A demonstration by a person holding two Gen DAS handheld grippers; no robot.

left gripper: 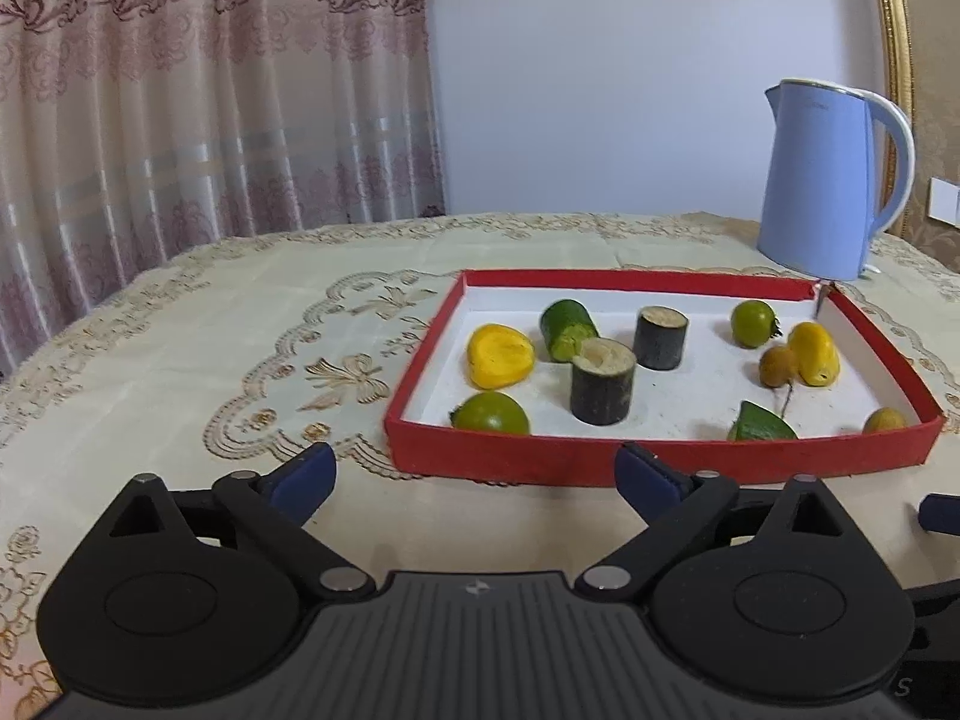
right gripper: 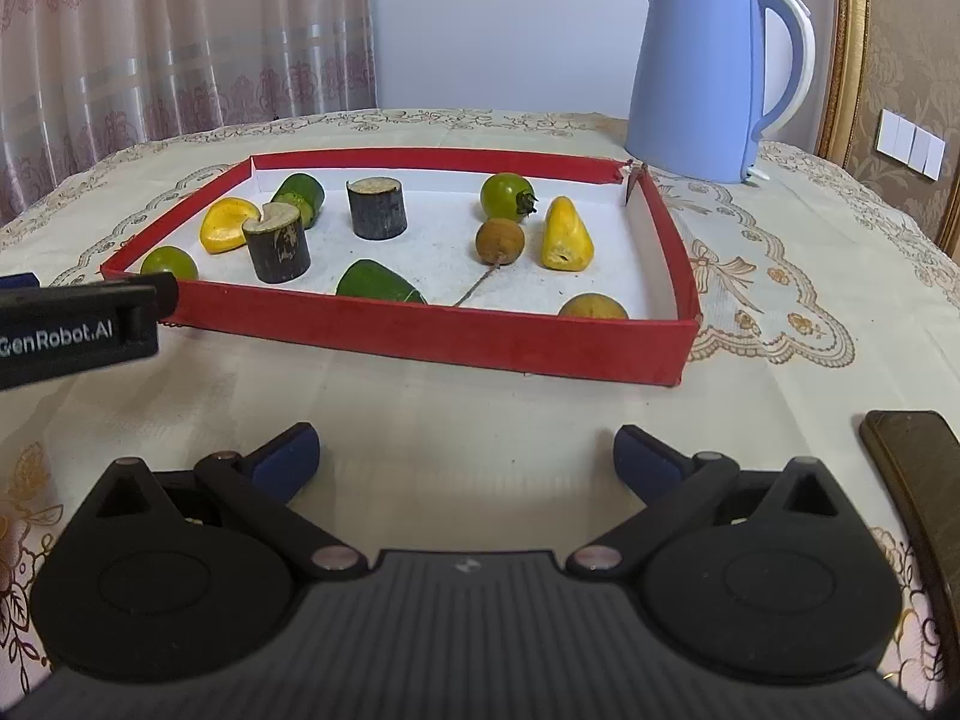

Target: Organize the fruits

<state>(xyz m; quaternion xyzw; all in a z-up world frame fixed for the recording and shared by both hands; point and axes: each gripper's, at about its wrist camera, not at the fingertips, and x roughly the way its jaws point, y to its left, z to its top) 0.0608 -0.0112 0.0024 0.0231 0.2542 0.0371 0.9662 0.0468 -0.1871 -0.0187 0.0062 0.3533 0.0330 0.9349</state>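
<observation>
1. A shallow red tray (right gripper: 384, 324) with a white floor sits on the table (right gripper: 480, 408), which wears a cream cloth with gold embroidery.
2. All the fruit I can see lies inside that tray, none on the cloth.
3. Toward its left end: a yellow cut piece (left gripper: 499, 356), a green round fruit (left gripper: 491, 413) in the near corner, and a green cucumber-like chunk (left gripper: 567, 329) lying on its side.
4. Two dark cane sections (right gripper: 277, 242) stand upright near the middle, one behind the other.
5. Toward the right: a green tomato with its stalk (right gripper: 507, 197), a brown stemmed fruit (right gripper: 500, 242) just beside a long yellow piece (right gripper: 566, 235), and a brownish fruit (right gripper: 593, 307) against the near wall.
6. A green wedge (right gripper: 378, 283) rests against the near wall, roughly central.
7. The left gripper (left gripper: 474, 474) hovers before the tray's near wall, fingers (left gripper: 303, 477) spread wide, nothing between them.
8. The right gripper (right gripper: 465, 456) hangs over bare cloth nearer me, fingers (right gripper: 645, 459) likewise apart and empty.
9. A blue kettle (right gripper: 699, 78) stands behind the tray's far right corner.
10. A dark flat object (right gripper: 918, 468) lies at the right edge.
</observation>
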